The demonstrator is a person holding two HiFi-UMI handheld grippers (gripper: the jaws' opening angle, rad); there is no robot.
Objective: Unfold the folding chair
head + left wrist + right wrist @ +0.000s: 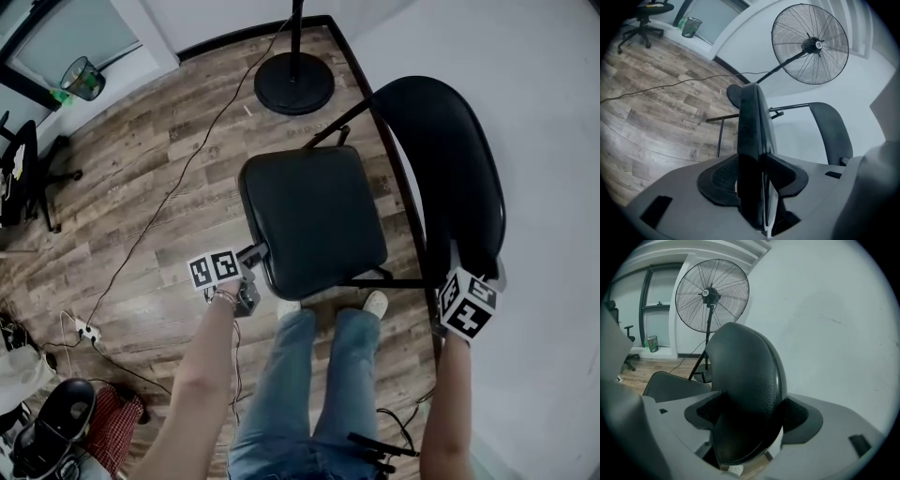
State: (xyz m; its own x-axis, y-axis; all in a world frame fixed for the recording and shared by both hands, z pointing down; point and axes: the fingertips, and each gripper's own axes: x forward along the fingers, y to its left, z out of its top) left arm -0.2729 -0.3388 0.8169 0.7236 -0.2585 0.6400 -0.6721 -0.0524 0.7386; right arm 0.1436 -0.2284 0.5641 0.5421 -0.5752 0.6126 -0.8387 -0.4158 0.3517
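A black folding chair stands on the wood floor by the wall. Its padded seat [314, 220] faces up toward the head view, and its curved backrest [450, 169] rises at the right. My left gripper [255, 253] is shut on the seat's near left edge; in the left gripper view the seat [752, 122] runs edge-on between the jaws of that gripper [757, 187]. My right gripper [466, 272] is shut on the backrest's near end. In the right gripper view the backrest [745, 376] fills the jaws of the right gripper [745, 423], with the seat [670, 386] to the left.
A pedestal fan [810, 44] stands behind the chair, its round base [293, 84] on the floor. A cable [169, 202] runs across the boards to a power strip [86, 331]. The white wall [553, 141] is close on the right. The person's legs [309, 375] stand just before the seat.
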